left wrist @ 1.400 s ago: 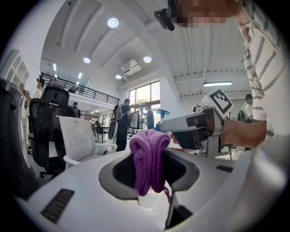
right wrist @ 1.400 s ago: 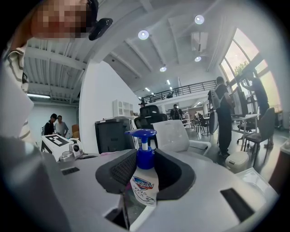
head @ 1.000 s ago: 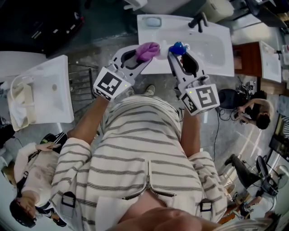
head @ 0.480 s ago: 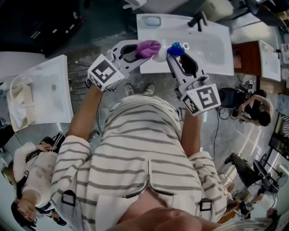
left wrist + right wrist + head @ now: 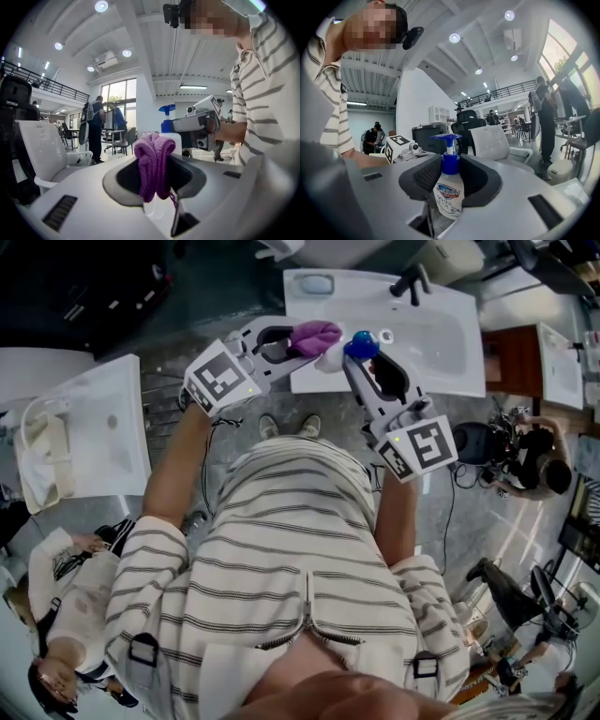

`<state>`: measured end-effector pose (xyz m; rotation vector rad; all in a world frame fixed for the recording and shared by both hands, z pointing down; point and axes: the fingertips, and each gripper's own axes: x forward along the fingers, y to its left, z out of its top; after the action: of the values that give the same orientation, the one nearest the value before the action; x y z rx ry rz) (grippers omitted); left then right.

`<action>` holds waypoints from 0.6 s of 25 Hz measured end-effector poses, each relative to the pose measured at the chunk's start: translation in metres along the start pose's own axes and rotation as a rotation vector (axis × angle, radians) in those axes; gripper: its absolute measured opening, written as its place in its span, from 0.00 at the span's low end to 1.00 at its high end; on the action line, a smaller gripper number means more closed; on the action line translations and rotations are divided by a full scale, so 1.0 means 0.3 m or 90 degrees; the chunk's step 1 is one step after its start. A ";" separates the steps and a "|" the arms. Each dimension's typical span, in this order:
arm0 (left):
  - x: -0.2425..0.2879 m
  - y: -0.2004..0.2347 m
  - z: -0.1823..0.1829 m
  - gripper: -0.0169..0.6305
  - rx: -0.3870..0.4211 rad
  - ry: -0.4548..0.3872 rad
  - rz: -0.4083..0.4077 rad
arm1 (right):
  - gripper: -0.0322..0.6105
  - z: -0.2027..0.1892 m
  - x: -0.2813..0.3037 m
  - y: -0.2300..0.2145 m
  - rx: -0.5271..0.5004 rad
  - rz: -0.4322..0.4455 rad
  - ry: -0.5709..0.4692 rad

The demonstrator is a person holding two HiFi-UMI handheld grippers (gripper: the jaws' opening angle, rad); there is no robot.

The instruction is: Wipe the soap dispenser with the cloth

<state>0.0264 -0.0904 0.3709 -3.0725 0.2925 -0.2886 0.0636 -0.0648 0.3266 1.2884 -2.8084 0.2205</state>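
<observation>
Left hand-held gripper: my left hand-held gripper (image 5: 154,174) is clamped on a bunched purple cloth (image 5: 153,161). The folds stand up between the jaws and spill over their tips.
Right hand-held gripper: my right hand-held gripper (image 5: 449,185) grips the soap dispenser (image 5: 449,192) by its white body. The bottle keeps the jaws partway apart.
Soap dispenser: it stands upright between my right jaws, with the blue pump head rising above them and the printed label facing back along the gripper.
Cloth and bottle: the white bottle stands directly behind the cloth, just ahead of my left gripper's tips. From the head view, the end of the cloth lies against the bottle's side.
Two grippers: their tips converge in front of my chest, with the left gripper angling in towards the right one.
Basin: a white basin (image 5: 450,329) lies beyond the tips of both grippers.
</observation>
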 end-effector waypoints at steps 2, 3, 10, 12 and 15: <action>0.005 -0.005 0.003 0.23 0.006 0.001 -0.010 | 0.26 0.005 -0.002 0.017 -0.007 0.014 -0.002; 0.007 -0.008 0.006 0.23 0.010 0.002 -0.015 | 0.26 0.008 -0.005 0.024 -0.010 0.020 -0.003; 0.029 -0.025 0.000 0.23 0.032 0.012 -0.044 | 0.26 0.012 -0.021 0.045 -0.014 0.044 -0.003; 0.032 -0.030 -0.008 0.23 0.034 0.015 -0.051 | 0.26 0.015 -0.024 0.055 -0.011 0.053 -0.007; 0.035 -0.032 -0.018 0.23 0.041 0.020 -0.059 | 0.26 0.023 -0.024 0.069 -0.009 0.063 -0.012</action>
<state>0.0375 -0.0831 0.3786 -3.0245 0.1397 -0.3437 0.0528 -0.0469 0.3169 1.1553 -2.8871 0.1932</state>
